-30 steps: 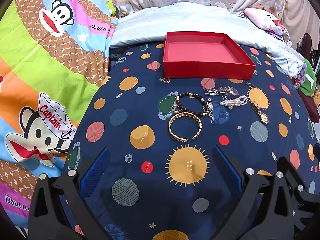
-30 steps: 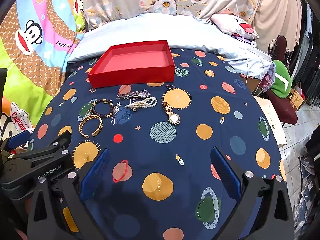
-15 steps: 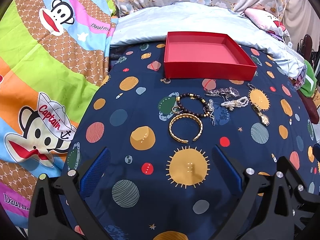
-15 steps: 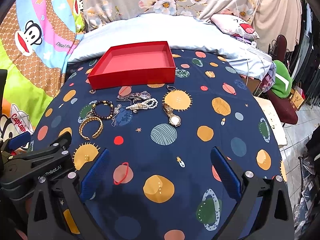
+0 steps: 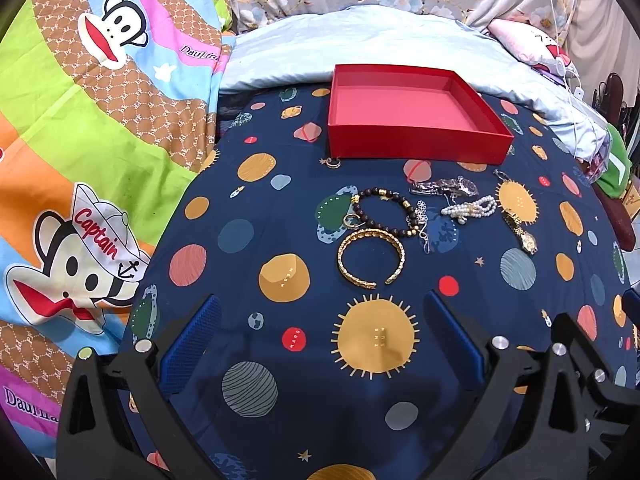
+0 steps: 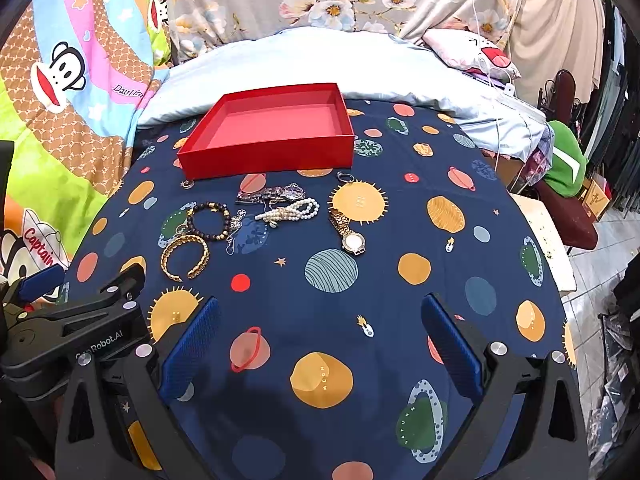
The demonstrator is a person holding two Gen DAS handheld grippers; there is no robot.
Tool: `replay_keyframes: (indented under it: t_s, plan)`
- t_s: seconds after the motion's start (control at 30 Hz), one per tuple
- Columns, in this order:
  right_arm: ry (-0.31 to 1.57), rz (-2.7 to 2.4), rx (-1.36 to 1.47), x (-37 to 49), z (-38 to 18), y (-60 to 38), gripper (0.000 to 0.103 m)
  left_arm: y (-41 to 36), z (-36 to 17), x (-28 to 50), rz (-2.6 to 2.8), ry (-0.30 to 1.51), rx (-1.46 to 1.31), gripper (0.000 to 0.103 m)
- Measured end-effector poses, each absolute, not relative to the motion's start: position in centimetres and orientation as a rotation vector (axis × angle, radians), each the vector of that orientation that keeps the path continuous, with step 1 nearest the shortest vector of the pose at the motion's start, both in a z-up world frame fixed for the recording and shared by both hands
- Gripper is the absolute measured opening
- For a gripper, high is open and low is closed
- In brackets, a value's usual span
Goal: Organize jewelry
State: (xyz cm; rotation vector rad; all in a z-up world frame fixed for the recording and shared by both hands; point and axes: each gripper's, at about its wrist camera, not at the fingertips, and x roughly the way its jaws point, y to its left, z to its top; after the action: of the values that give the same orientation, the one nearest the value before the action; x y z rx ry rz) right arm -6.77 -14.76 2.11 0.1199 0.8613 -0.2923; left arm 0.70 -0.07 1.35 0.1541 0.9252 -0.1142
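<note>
Both tools, left (image 5: 320,344) and right (image 6: 320,344), hover spread and empty above a planet-print bed cover (image 6: 400,320). The jewelry, including a gold bangle (image 5: 371,257), pearl strand (image 6: 289,211) and gold watch (image 6: 347,232), lies mid-bed, just before the red tray (image 5: 416,145) toward the far edge.

Before you: red tray (image 5: 416,148), shallow, empty, at the far side. Just in front of it lie your pieces: gold cuff bangle (image 5: 371,257), dark beaded bracelet (image 5: 384,211) touching it, pearl strand (image 5: 470,209), silver watch (image 5: 444,187), gold watch (image 5: 520,232), small ring (image 5: 333,163).
</note>
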Motion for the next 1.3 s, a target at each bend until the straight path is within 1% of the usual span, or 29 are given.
replay_keyframes:
  t_s: [1.3]
  plan:
    - [0.867, -0.293, 0.130, -6.55, 1.84, -14.98, 0.098, 0.07, 0.70, 1.13, -0.132, 0.942, 0.137, 0.098]
